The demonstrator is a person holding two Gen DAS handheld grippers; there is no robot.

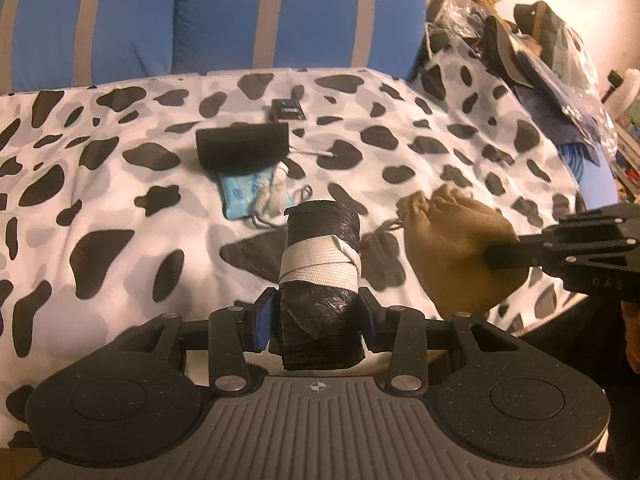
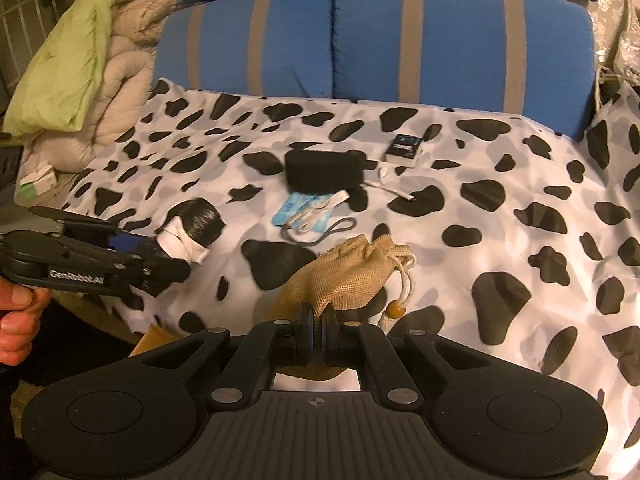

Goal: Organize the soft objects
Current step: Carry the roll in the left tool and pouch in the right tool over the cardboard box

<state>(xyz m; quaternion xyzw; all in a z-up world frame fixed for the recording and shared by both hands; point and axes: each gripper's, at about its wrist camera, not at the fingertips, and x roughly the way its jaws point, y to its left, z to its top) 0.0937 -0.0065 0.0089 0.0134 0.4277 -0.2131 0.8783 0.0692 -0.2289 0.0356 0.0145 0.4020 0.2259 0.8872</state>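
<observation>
Black-spotted white sheet, blue grey-striped cushions, tan pouch, seemingly black white-banded roll

Two matte black handheld grippers

Left gripper has blue-edged pads, silver rivets, a ribbed grey housing (crosshair mark); right gripper matches, white "GenRobot.AI" lettering on one side.

Bed surface: cow-print sheet. Lying directly on it: black foam block, blue packet partly beneath it, small black box, grey cord loop.
</observation>
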